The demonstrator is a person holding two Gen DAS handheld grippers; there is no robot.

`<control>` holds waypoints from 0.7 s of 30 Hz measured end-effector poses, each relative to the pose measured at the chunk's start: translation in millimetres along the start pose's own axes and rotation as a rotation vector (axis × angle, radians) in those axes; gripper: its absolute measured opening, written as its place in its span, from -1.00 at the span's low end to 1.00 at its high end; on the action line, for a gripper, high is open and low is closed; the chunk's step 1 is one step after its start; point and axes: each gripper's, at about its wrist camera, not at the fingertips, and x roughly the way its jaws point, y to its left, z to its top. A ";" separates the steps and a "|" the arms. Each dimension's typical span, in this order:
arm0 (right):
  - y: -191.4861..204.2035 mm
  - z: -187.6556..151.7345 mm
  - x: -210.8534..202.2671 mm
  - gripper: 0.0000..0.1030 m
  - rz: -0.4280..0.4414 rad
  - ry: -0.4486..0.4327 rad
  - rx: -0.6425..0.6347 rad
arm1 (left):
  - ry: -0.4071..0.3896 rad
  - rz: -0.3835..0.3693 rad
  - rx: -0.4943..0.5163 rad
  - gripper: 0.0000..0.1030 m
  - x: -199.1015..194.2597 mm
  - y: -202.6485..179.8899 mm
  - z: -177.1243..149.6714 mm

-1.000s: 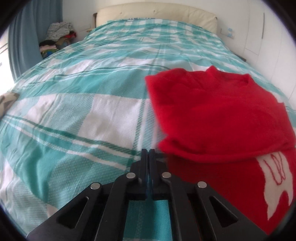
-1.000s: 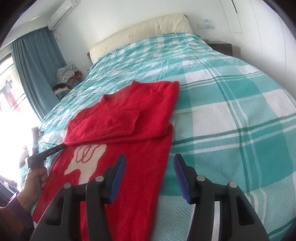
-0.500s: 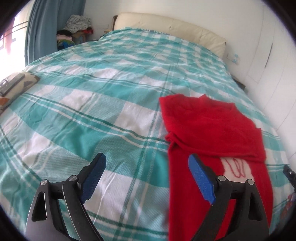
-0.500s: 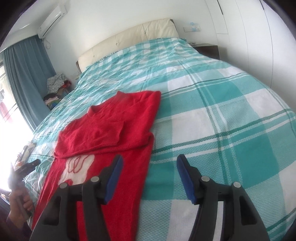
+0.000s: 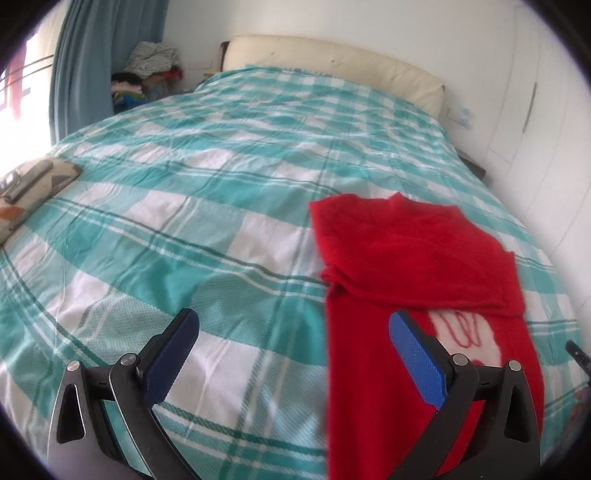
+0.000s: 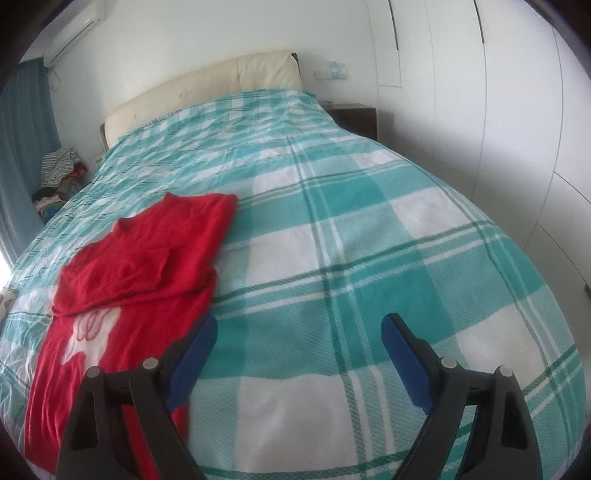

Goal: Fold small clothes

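While both grippers are held above the near edge of the bed, nothing is grasped by either: the left gripper is seen with its blue pads spread wide, one pad over bare bedspread and the other over the red sweater, and the right gripper is likewise released, its left pad lying over the sweater's hem side and its right pad over bare plaid. The sweater is laid flat toward the near edge of the bed, with its sleeves folded across the chest and a white motif left exposed below them; the neckline is pointed toward the headboard. Only in the left wrist view are a patterned cushion at the left edge of the bed and a dark tip near the picture's right border shown. Only in the right wrist view are a dark nightstand beside the far right corner and an air conditioner high on the wall shown. A heap of clothes by the curtain is caught by both.
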 end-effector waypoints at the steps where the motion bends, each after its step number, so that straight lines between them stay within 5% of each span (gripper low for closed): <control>1: -4.9 -1.4 2.2 0.74 -0.014 0.000 0.005 | 0.002 0.038 -0.017 0.99 14.2 9.4 -0.2; 4: -14.9 -6.7 9.4 0.74 -0.075 -0.026 0.002 | 0.038 0.134 -0.056 0.99 50.0 35.0 -9.0; 8: -28.4 -24.1 32.5 0.74 -0.133 -0.012 0.028 | 0.129 0.116 -0.159 0.99 76.4 60.8 -28.6; 21: -26.4 -33.2 42.7 0.91 -0.136 -0.003 0.021 | 0.124 0.194 -0.084 0.99 81.6 45.4 -30.5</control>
